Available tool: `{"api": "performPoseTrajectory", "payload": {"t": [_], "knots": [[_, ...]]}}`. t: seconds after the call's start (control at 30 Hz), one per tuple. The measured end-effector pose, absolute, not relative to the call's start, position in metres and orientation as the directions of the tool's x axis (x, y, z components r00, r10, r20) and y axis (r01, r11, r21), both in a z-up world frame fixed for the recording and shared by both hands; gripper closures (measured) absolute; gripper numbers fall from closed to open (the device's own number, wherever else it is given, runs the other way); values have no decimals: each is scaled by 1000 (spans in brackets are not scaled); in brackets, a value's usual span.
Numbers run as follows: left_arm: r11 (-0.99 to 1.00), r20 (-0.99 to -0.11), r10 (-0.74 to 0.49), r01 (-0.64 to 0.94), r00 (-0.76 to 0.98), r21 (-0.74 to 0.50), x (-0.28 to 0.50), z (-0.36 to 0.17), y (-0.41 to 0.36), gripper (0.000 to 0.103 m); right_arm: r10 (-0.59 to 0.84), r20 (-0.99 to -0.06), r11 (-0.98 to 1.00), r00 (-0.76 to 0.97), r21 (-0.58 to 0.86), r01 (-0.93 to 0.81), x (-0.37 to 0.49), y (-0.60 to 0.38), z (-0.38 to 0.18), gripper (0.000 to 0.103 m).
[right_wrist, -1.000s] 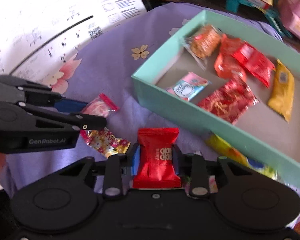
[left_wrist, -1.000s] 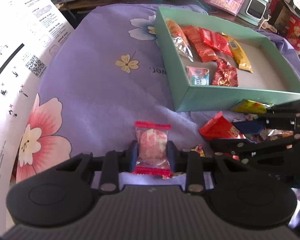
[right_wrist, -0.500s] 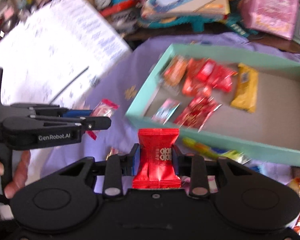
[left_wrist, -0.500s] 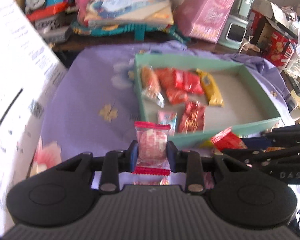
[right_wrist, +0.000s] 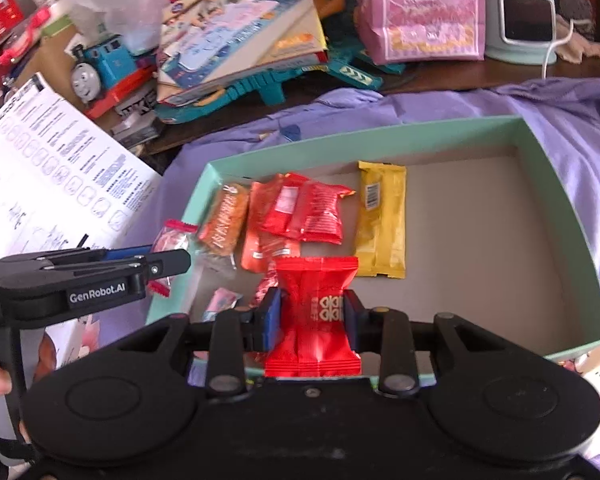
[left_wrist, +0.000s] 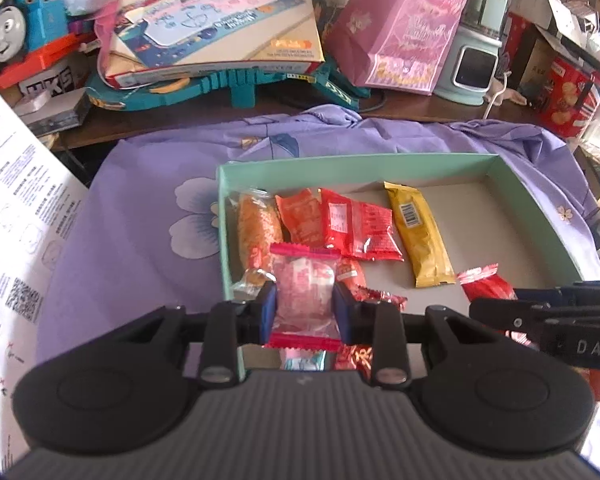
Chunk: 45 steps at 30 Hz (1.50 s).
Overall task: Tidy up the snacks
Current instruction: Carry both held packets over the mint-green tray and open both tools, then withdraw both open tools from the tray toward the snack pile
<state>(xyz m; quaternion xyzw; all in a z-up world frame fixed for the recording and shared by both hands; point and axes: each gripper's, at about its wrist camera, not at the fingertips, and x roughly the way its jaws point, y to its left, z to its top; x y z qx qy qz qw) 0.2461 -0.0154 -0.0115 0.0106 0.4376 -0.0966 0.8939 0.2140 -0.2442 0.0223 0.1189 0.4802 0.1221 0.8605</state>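
My left gripper [left_wrist: 305, 310] is shut on a clear pink-and-red candy packet [left_wrist: 304, 300], held above the near left corner of the mint-green box [left_wrist: 356, 160]. My right gripper [right_wrist: 311, 316] is shut on a bright red snack packet [right_wrist: 316, 312], held over the box's near edge [right_wrist: 572, 350]. The box holds an orange snack [left_wrist: 258, 228], red packets [left_wrist: 356, 224] and a yellow bar [left_wrist: 420, 236]. In the left wrist view the right gripper [left_wrist: 496, 300] shows at the right with its red packet [left_wrist: 484, 284]. In the right wrist view the left gripper [right_wrist: 172, 258] shows at the left with its candy [right_wrist: 172, 238].
The box sits on a purple flowered cloth [left_wrist: 140, 220]. A white printed sheet [left_wrist: 12, 240] stands at the left. Behind are a game box [left_wrist: 220, 20], a blue toy train [left_wrist: 24, 28], a pink gift bag [left_wrist: 400, 28] and a pale green appliance [left_wrist: 476, 52].
Both grippers have lifted with their packets from the cloth in front of the box and moved forward over the box's near side. Both stay shut.
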Motion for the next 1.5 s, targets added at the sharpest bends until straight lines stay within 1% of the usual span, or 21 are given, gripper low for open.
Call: {"api": "performPoseTrajectory", "payload": {"t": [0.17,0.23,0.27,0.3,0.33,0.37,0.4,0.43,0.47,0.5,0.57,0.7,1.03,1.3,1.37,1.43,1.5], "knots": [[980,-797,-156,194,583,-50,260,-24,-24,73,323,-809,942,491,326,-83,225,-246,4,71],[980,-799,-150,198,583,-39,262,-27,-25,72,326,-811,941,485,327,-86,229,-244,-2,68],[981,-799,-139,194,586,-28,263,-28,-26,65,326,-812,941,484,327,-85,230,-244,-2,65],[982,-800,-130,190,586,-20,263,-29,-27,44,327,-811,941,485,329,-84,231,-243,-2,50],[983,-799,-121,185,589,-13,263,-29,-27,31,332,-808,938,486,335,-83,230,-243,-1,42],[984,-792,-113,179,600,-5,262,-28,-27,15,330,-804,939,495,335,-82,229,-244,0,31],[985,-783,-98,172,615,12,260,-26,-27,10,320,-801,942,507,325,-82,228,-243,2,26],[985,-778,-84,168,623,29,258,-25,-28,9,312,-799,945,515,316,-83,227,-244,5,25],[985,-776,-74,167,626,41,257,-23,-28,6,308,-797,946,519,312,-82,226,-244,7,21],[985,-777,-71,166,626,43,256,-22,-28,2,306,-796,947,522,312,-79,225,-245,9,13],[987,-777,-76,160,625,32,253,-18,-27,1,298,-795,948,528,311,-68,222,-247,13,6],[988,-775,-85,154,627,16,240,-9,-25,0,289,-782,951,552,302,-69,211,-252,24,0],[979,-759,-112,201,642,25,190,8,-37,0,294,-760,947,580,312,-72,172,-266,45,0],[962,-779,-150,271,609,27,149,-3,-58,0,285,-765,949,578,311,-56,136,-283,48,0],[957,-791,-154,288,592,29,143,-11,-65,0,285,-769,946,573,322,-39,128,-290,44,0],[953,-804,-164,303,571,22,137,-21,-69,0,294,-773,940,562,342,-22,123,-295,39,6],[951,-815,-165,308,555,17,133,-32,-73,0,302,-782,936,545,352,-13,121,-298,33,16]]}}
